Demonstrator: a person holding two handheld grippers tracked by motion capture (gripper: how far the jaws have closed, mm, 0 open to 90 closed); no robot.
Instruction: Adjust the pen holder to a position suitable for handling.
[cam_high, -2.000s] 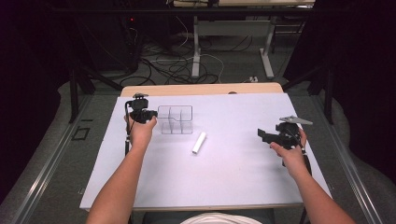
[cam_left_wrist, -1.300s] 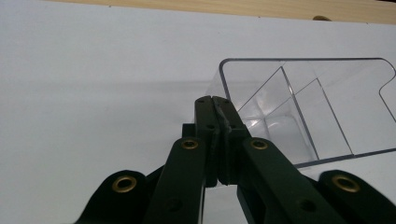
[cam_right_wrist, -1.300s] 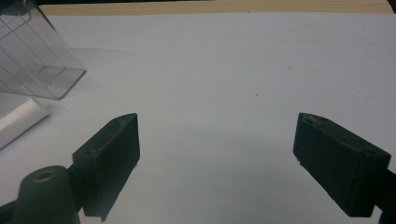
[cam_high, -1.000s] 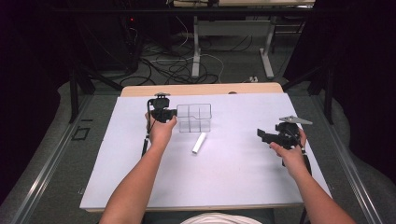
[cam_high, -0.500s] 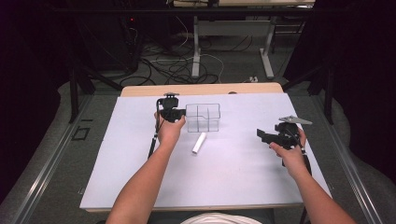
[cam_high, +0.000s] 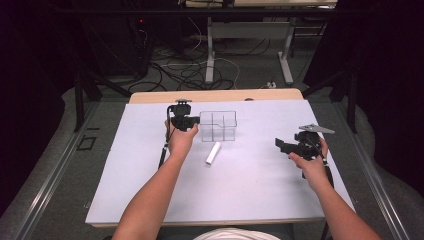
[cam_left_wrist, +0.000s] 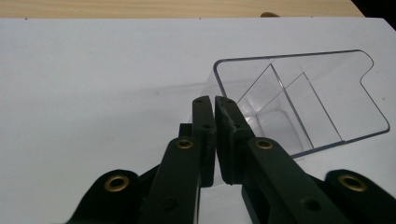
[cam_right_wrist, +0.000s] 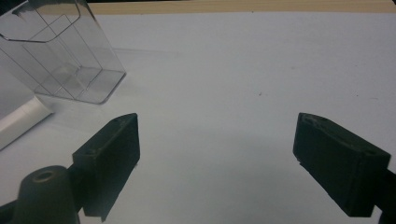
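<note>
- Our left gripper (cam_high: 192, 121) pinches the near wall of the clear divided box (cam_high: 218, 126), jaws almost together on that thin wall.
- Our right gripper (cam_high: 281, 145) hangs released, jaws wide apart over bare white table (cam_high: 250, 190), well apart from the box.
- Just before the box lies a white tube (cam_high: 213, 153).

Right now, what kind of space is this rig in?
Probably a lab or recording workspace, not a home: a table covered in plain white sheet, loose cables across the floor behind it, and metal desk legs beyond, with dark surroundings. On the table sit just a clear divided container and a white stick.
</note>
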